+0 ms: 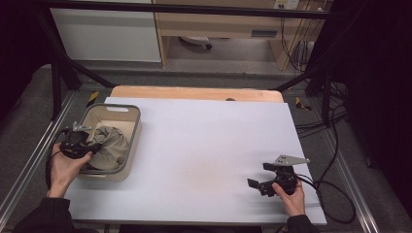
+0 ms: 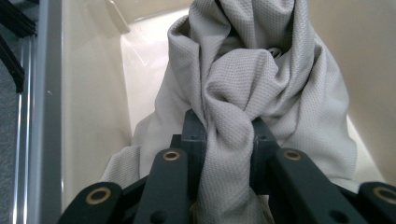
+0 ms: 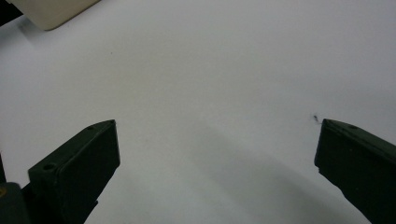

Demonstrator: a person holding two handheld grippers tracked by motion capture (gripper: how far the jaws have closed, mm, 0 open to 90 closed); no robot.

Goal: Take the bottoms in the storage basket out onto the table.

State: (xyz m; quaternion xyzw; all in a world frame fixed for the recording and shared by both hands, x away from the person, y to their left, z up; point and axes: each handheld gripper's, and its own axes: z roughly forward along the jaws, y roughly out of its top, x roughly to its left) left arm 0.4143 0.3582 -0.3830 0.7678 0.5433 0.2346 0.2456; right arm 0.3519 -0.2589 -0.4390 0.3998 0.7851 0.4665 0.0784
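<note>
While left gripper (image 2: 229, 140) clamps grey waffle-textured cloth (image 2: 261, 79), bunched, twisted inside cream bin (image 1: 127, 112); right gripper (image 3: 217, 154) spread wide, holding nothing.

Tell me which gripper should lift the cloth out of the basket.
Left. The left gripper is already shut on the cloth inside the basket. The right gripper is open and rests far off across the table.

Grey cloth (image 2: 243, 79), cream basket (image 1: 127, 127), white table (image 1: 209, 141)
</note>
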